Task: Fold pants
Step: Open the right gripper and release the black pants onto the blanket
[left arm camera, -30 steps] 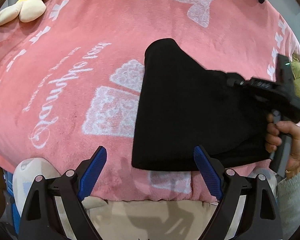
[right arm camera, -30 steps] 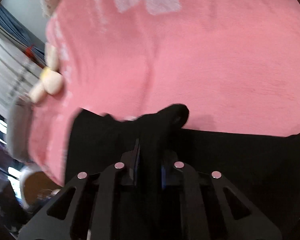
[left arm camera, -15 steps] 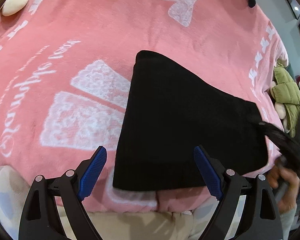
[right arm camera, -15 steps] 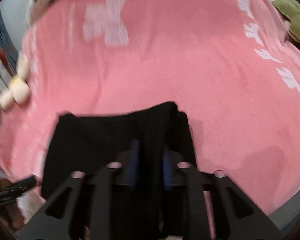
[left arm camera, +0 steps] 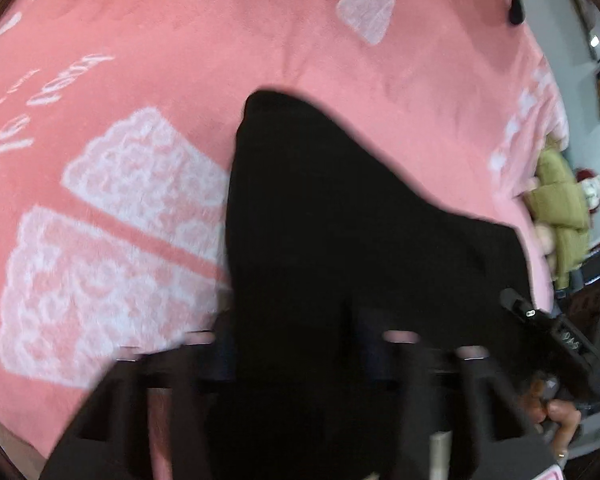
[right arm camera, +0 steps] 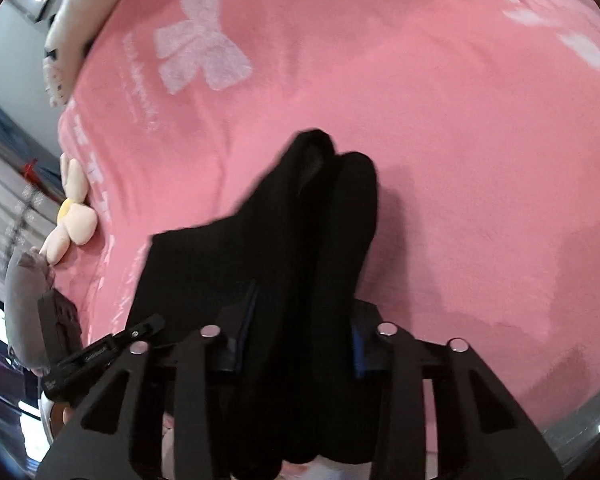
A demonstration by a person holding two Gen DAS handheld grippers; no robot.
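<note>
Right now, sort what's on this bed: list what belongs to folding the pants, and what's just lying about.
For the job:
- black pants, folded over
- left tongs, closing with pants between them
- right tongs, closing with pants between them
- pink blanket under the pants

Lying about:
- flower cushion
- green stuffed toy

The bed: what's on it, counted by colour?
Black: 1, the folded pants
Pink: 1, the blanket
Cream and yellow: 1, a flower plush
Olive green: 1, a plush's jacket
Total: 4
</note>
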